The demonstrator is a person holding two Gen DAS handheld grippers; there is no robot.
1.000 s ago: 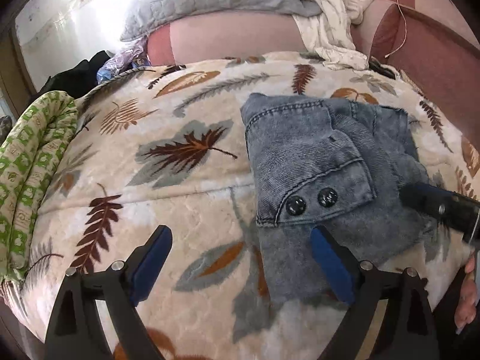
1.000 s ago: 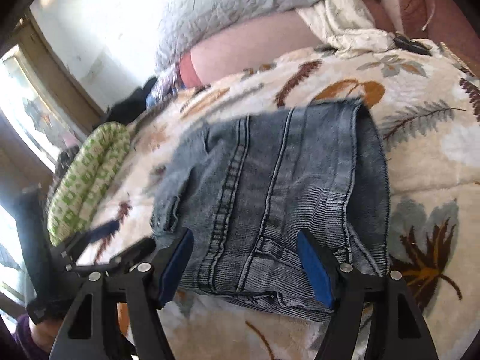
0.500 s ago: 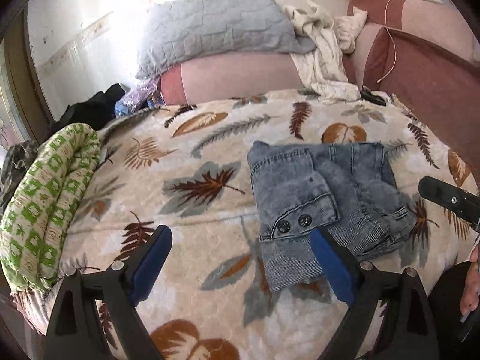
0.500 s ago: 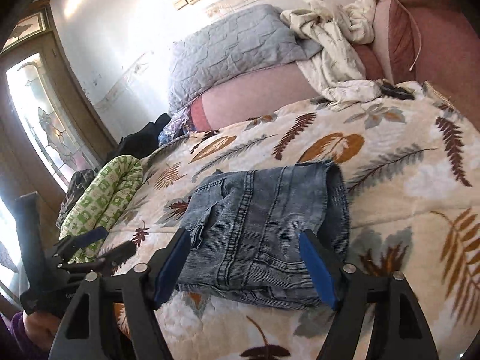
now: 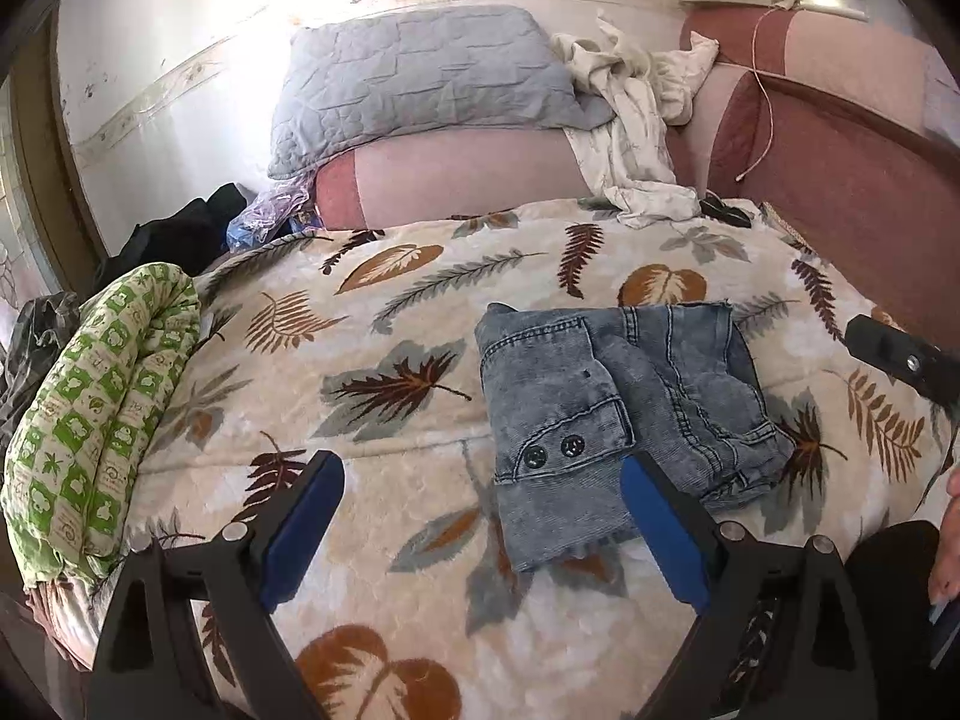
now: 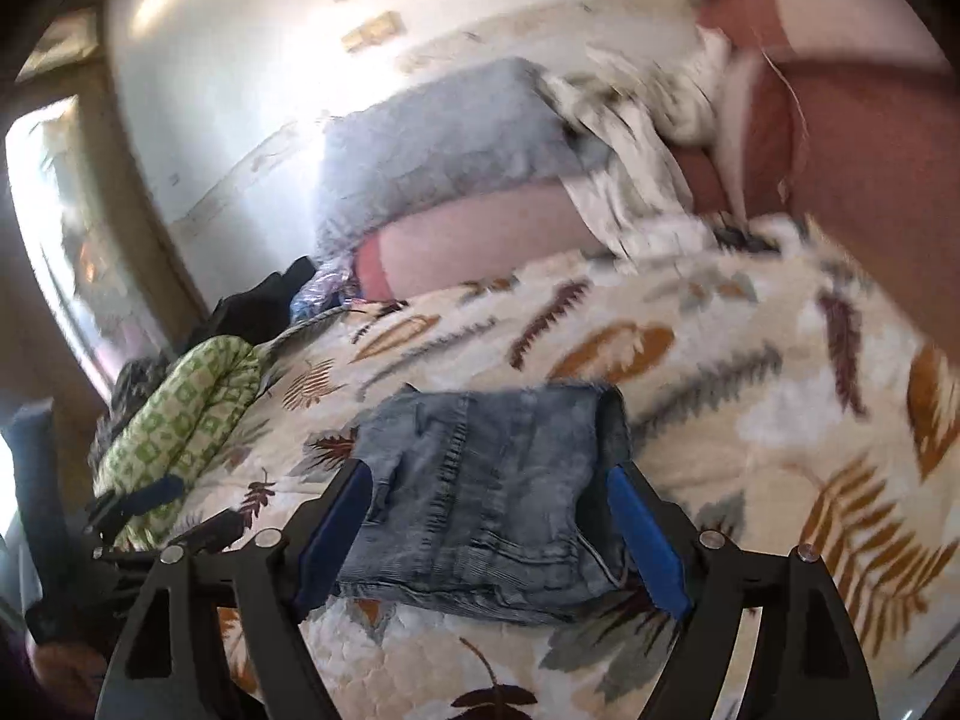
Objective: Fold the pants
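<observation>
Looking down along our two grippers, we see the folded denim pants [image 5: 624, 402] lying in a compact bundle on the leaf-patterned blanket [image 5: 372, 324] that covers the bed. Our left gripper [image 5: 483, 531] hovers above the blanket with its blue-padded jaws spread wide and nothing between them; the pants sit just beyond its right-hand finger. Our right gripper [image 6: 492, 534] hangs over the near edge of the pants, its jaws opening and pressing on nothing. A grey pillow [image 5: 420, 78] rests against the pink headboard [image 5: 468, 174] behind.
</observation>
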